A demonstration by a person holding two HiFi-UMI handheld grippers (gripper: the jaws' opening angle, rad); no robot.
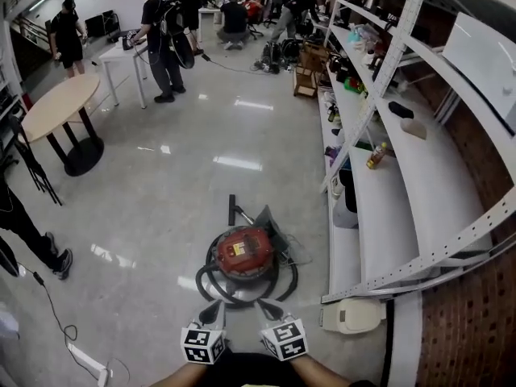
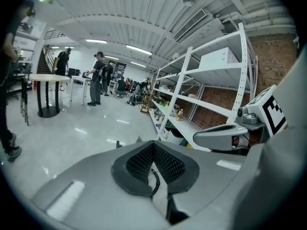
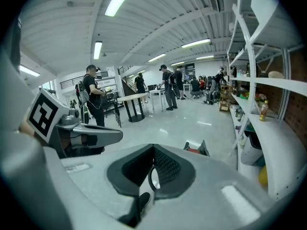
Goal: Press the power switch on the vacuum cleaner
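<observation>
The red vacuum cleaner stands on the glossy floor, with its black hose coiled round its base. Its dark top panel faces up; I cannot pick out the switch. Both grippers hover just in front of it, near the bottom edge of the head view. My left gripper is shut with nothing in it, its pads meeting at the tip. My right gripper is also shut and empty. A sliver of the red vacuum cleaner shows past the right jaws.
White metal shelving runs along the right, close to the vacuum, with a white container at its foot. A round table stands far left. A person's leg and a floor cable are at left. People work at the back.
</observation>
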